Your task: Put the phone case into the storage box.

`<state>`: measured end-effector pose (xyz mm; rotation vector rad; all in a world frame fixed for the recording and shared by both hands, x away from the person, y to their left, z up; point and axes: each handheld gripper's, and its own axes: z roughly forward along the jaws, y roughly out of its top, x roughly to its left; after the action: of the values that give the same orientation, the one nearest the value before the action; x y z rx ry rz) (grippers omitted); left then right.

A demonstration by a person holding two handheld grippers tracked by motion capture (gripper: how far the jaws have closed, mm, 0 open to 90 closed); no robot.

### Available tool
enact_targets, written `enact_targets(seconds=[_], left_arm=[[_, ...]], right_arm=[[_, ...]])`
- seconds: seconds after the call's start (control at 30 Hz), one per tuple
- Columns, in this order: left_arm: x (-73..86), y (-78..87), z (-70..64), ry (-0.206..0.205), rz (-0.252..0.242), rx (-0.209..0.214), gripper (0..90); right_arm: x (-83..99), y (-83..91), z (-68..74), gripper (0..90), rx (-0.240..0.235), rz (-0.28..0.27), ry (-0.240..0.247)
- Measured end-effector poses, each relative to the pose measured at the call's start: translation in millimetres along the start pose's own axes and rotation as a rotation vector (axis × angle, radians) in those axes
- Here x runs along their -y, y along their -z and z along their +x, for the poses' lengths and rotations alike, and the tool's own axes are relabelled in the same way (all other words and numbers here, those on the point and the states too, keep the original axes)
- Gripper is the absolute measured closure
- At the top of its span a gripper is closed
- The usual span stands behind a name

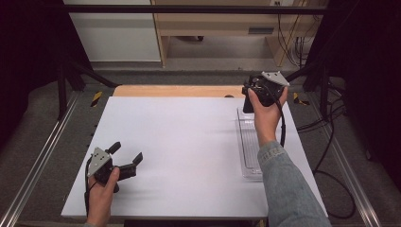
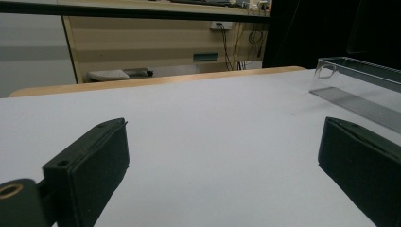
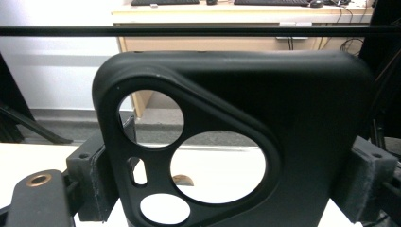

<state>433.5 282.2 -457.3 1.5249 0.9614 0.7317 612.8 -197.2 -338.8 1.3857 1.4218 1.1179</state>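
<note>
In the high view, the left gripper (image 1: 126, 155) sits low over the white table (image 1: 184, 142) at about 8 o'clock, its two black jaws spread wide with nothing between them. At about 2 o'clock, near the far right corner, the right gripper (image 1: 249, 97) is raised in the person's hand and holds a black phone case (image 1: 247, 103) above the far end of a clear plastic tray (image 1: 249, 146), which lies along the table's right edge at 3 o'clock. In the left gripper view, the jaws stand well apart at 7 and 4 o'clock with bare table between them, and the clear plastic tray (image 2: 359, 90) lies ahead at 2 o'clock. In the right gripper view, the black phone case (image 3: 265, 137) stands upright, clamped at its two side edges between the jaws at 8 and 4 o'clock; its camera cutouts, two large round holes, a smaller one and a slot, sit toward 9 o'clock.
</note>
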Motion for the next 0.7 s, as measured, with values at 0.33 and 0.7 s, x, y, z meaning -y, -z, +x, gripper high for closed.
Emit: enact_targets(seconds=[0.33, 0.7], left_arm=[[0.3, -1.0, -1.6, -0.005, 0.005, 0.006, 2.8], [-0.1, -1.3, -0.2, -0.002, 0.002, 0.002, 2.9]], right_arm=[[10.8, -10.3, 2.5, 13.7, 0.006, 0.023, 0.014], [20.3, -20.4, 5.2, 13.7, 0.020, 0.045, 0.022]])
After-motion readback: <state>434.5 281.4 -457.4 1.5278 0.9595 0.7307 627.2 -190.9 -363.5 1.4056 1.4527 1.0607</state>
